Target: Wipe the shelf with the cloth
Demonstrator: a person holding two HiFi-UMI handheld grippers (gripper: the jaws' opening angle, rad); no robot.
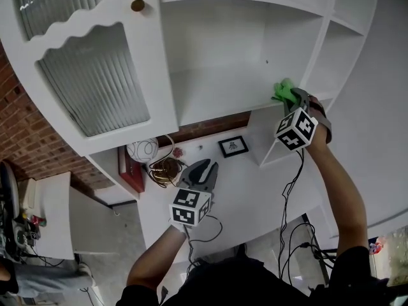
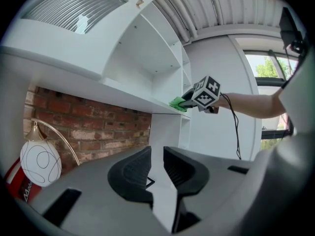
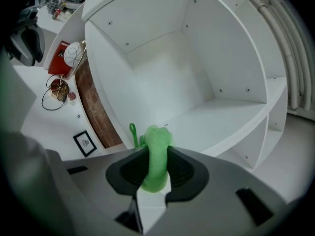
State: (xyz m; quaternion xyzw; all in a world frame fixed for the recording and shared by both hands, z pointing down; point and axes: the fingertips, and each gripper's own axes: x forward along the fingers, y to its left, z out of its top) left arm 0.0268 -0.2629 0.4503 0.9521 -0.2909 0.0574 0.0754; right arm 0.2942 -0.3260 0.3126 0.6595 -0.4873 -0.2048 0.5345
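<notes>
1. Head view: A white cabinet stands open above a white bench (image 1: 255,190). The right claw (image 1: 294,101) reaches up to the front right corner of the shelf (image 1: 217,94) and holds a green cloth (image 1: 284,90) at its edge. The left claw (image 1: 201,168) hangs lower, over the bench and near a small picture frame (image 1: 233,146).
2. Left gripper view: The left claw's jaws stand slightly apart with nothing between them; only the bench shows through the gap. Across the cabinet, the cloth appears to rest on the shelf's front lip.
3. Right gripper view: The right claw is clamped on the cloth, which is bunched into a narrow roll poking just past the jaw tips. The shelf floor lies bare beyond. With so little cloth exposed, the hard jaw tips may scrape the shelf, or drag may tug the cloth loose. Working this close to the lip, a stroke could slide off the edge.
</notes>
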